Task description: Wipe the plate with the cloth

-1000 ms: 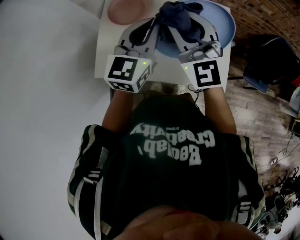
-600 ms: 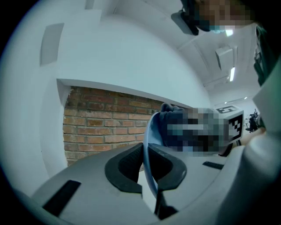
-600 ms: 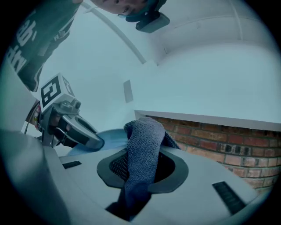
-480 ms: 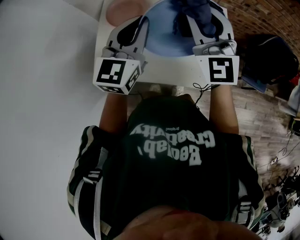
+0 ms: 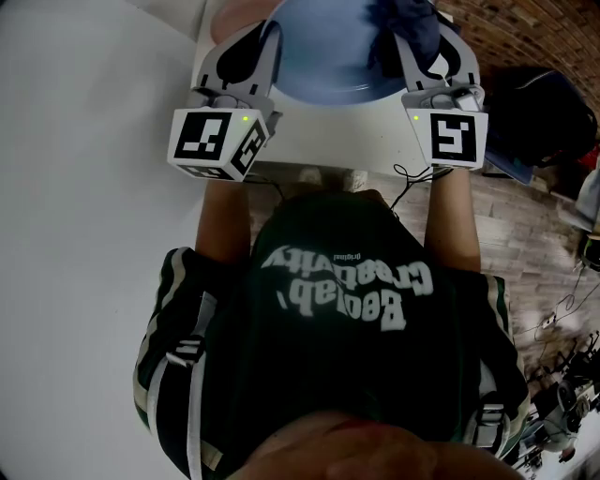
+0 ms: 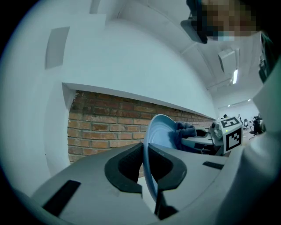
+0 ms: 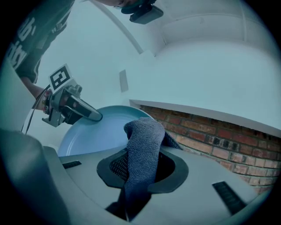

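The light blue plate is held up on edge over the white table. My left gripper is shut on its left rim; in the left gripper view the rim runs between the two dark pads of that gripper. My right gripper is shut on a dark blue-grey cloth. In the right gripper view the cloth hangs out of that gripper and lies against the plate's face near its right side. The left gripper shows on the far rim.
A pinkish dish lies at the table's far left corner. A brick wall stands behind the table. A dark bag sits on the brick-patterned floor to the right. The person's body fills the lower head view.
The two grippers have spread apart and gone up the picture. The plate has shifted left with the left gripper, and the cloth has slid from the plate's middle toward its right side.
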Available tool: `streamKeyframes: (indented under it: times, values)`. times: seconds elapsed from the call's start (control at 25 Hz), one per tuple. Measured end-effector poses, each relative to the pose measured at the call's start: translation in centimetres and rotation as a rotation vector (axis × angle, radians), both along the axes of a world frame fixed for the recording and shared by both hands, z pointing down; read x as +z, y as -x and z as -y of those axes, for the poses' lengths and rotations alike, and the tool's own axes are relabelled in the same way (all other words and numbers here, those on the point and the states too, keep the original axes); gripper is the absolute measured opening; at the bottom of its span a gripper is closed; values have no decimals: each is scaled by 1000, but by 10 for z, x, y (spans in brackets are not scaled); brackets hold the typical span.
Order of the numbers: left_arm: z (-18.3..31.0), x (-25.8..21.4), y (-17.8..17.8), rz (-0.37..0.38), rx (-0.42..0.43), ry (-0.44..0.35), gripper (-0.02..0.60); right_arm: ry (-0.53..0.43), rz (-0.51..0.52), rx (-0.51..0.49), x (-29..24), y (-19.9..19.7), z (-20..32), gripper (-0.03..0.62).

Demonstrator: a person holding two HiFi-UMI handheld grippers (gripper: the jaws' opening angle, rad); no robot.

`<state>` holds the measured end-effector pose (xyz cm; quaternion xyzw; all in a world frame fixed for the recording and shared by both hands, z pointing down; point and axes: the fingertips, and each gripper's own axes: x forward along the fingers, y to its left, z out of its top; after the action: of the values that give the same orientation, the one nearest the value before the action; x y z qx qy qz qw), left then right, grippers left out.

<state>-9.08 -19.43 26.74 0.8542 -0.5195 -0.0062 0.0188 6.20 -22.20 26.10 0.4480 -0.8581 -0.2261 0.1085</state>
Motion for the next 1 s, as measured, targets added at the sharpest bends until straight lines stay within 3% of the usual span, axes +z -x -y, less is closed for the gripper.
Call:
streamKeyframes:
  times: [0.28,0.52,1.0]
  values:
    - [11,-10,-10,-24,-18,4,14,35,-13,2,12,-25,1,75]
    - [10,-3,-2,-63,-20,16,15,101,-25,6,43,-21,-17,75]
    - [28,-3,-24,-77,-2,30,18,199,-82,-56,84,-14,-30,75]
